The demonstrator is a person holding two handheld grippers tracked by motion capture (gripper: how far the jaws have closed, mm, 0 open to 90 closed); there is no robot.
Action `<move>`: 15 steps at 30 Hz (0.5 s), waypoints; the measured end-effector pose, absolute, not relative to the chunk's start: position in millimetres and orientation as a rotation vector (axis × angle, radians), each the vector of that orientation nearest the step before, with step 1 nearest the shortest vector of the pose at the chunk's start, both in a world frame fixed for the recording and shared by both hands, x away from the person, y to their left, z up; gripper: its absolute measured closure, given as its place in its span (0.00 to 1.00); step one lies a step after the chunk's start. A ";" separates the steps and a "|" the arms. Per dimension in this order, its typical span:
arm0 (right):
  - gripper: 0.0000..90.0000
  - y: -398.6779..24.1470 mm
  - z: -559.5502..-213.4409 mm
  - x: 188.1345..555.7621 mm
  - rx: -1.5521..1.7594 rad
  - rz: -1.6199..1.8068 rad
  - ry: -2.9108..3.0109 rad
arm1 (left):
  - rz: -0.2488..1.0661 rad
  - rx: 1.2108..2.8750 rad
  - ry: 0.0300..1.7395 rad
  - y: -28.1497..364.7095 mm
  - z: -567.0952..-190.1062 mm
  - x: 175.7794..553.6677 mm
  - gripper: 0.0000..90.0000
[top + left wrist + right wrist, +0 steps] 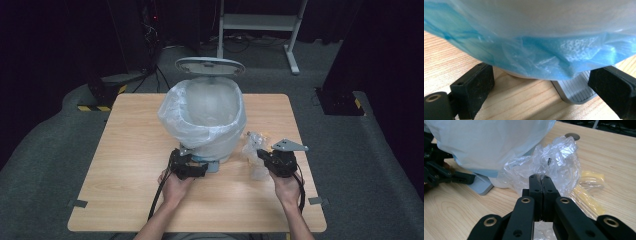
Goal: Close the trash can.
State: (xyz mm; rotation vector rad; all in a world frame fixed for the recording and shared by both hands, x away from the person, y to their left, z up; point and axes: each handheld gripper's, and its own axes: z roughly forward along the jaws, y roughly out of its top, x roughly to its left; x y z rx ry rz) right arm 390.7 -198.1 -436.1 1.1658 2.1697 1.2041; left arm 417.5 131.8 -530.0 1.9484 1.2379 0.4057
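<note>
A grey pedal bin [220, 142] with a pale blue liner bag [200, 117] folded over its rim stands mid-table, its lid [210, 66] raised. My left gripper [202, 170] lies low at the bin's base, open. Its jaws straddle the liner's hem [536, 55] and the ribbed grey pedal [574, 90], apart from both. To the right of the bin my right gripper [261, 154] is shut on a crumpled clear plastic wrapper [559, 157], which is pinched at the fingertips [535, 178]. The left gripper [461, 178] also shows beside the pedal [482, 186] in the right gripper view.
Yellow packaging [589, 195] lies on the wooden table [135, 150] under and behind the clear wrapper. A round cable hole [572, 136] sits in the tabletop beyond it. Bits of tape [77, 203] mark the table's front corners. Dark equipment and a white frame [260, 22] stand beyond the table.
</note>
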 end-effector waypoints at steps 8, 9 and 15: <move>0.99 -204.2 -425.3 385.0 1.153 1.227 2.156 | 0.407 1.949 1.237 131.8 -530.0 417.6 0.07; 0.99 -205.2 -424.7 384.7 1.149 1.228 2.157 | 0.407 1.948 1.237 131.7 -530.0 417.6 0.07; 0.99 -210.1 -418.7 380.3 1.144 1.253 2.163 | 0.407 1.948 1.237 131.7 -530.0 417.6 0.07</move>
